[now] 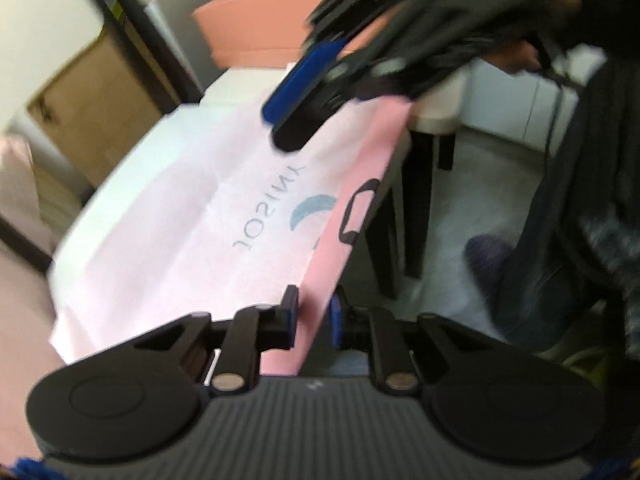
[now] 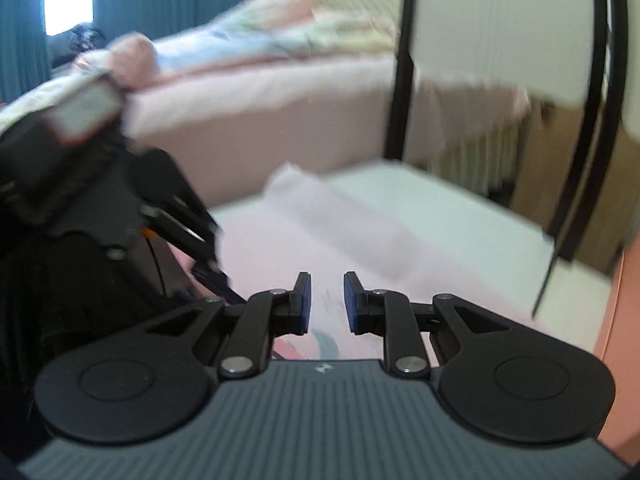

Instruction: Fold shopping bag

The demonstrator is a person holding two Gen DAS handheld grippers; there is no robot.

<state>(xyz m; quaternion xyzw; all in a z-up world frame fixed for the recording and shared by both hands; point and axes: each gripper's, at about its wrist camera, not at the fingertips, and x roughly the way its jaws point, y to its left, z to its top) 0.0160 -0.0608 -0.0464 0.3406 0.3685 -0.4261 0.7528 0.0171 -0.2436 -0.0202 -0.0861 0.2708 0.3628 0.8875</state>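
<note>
A pale pink shopping bag [image 1: 192,216] lies flat on a white table [image 1: 132,160], its grey lettering facing up. Along its right edge runs a darker pink side fold with a black handle [image 1: 360,208]. My left gripper [image 1: 314,312] is shut on the near end of that fold, which fills the gap between the pads. My right gripper [image 1: 278,128] hovers over the bag's far end, tips close to the paper. In the right wrist view its jaws [image 2: 327,300] stand narrowly apart with nothing between them, above the bag [image 2: 320,232]. The left gripper [image 2: 216,276] is a dark blur there.
A salmon-coloured box [image 1: 256,28] stands at the table's far end. A person's dark trousers [image 1: 560,240] and the table's black legs [image 1: 420,200] are to the right. A pink bed [image 2: 260,100] and black frame poles [image 2: 402,60] lie beyond the table [image 2: 460,208].
</note>
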